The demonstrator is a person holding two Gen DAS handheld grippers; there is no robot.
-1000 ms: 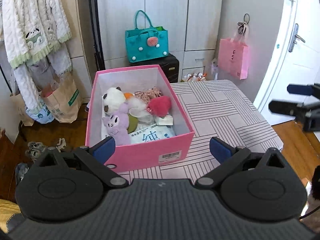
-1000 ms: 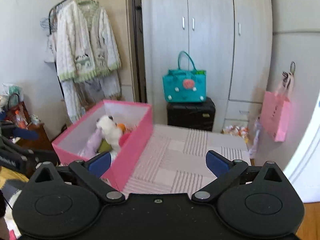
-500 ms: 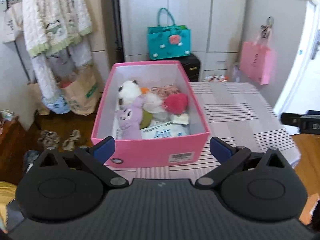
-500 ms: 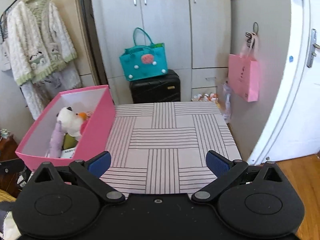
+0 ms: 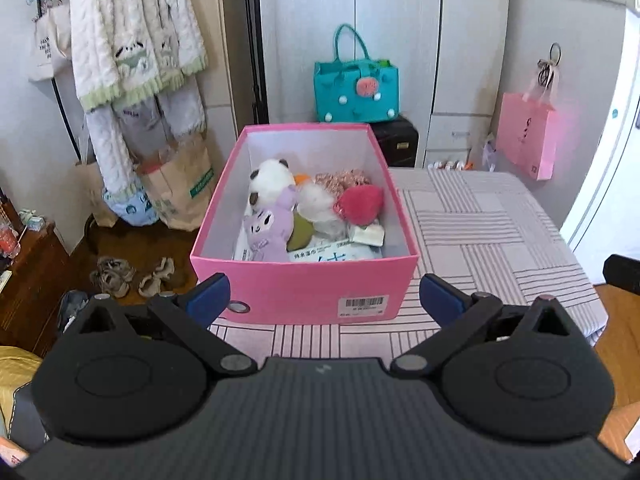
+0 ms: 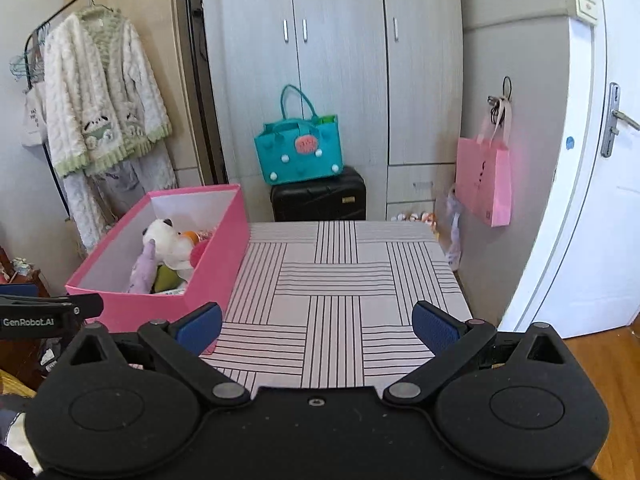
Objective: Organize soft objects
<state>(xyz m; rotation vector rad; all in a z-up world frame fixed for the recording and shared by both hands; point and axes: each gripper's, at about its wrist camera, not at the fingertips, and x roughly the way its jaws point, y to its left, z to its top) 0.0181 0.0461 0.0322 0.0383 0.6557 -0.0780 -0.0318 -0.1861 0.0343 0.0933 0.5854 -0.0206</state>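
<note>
A pink box (image 5: 304, 292) (image 6: 216, 268) stands on the left part of a striped table (image 5: 480, 232) (image 6: 340, 280). Inside it lie a white panda plush (image 5: 270, 178) (image 6: 162, 236), a purple bunny plush (image 5: 268, 228), a red fuzzy plush (image 5: 360, 204), a pink frilly item (image 5: 340, 178) and a wipes pack (image 5: 336, 254). My left gripper (image 5: 324, 294) hovers open just in front of the box's near wall, empty. My right gripper (image 6: 316, 322) is open and empty over the table's near edge, right of the box. The left gripper's side (image 6: 48, 314) shows at the right wrist view's left edge.
Behind the table, a teal bag (image 5: 356, 84) (image 6: 300, 152) sits on a black suitcase (image 6: 320, 196) before grey wardrobes. A pink bag (image 5: 528, 140) (image 6: 484, 176) hangs on the right wall beside a white door (image 6: 600, 200). Clothes (image 5: 132, 40) hang at left; shoes (image 5: 132, 276) lie on the floor.
Both views have swung and steadied: the left gripper now faces the box squarely from slightly farther back, and the right view has tilted up a little. Both stay open and empty.
</note>
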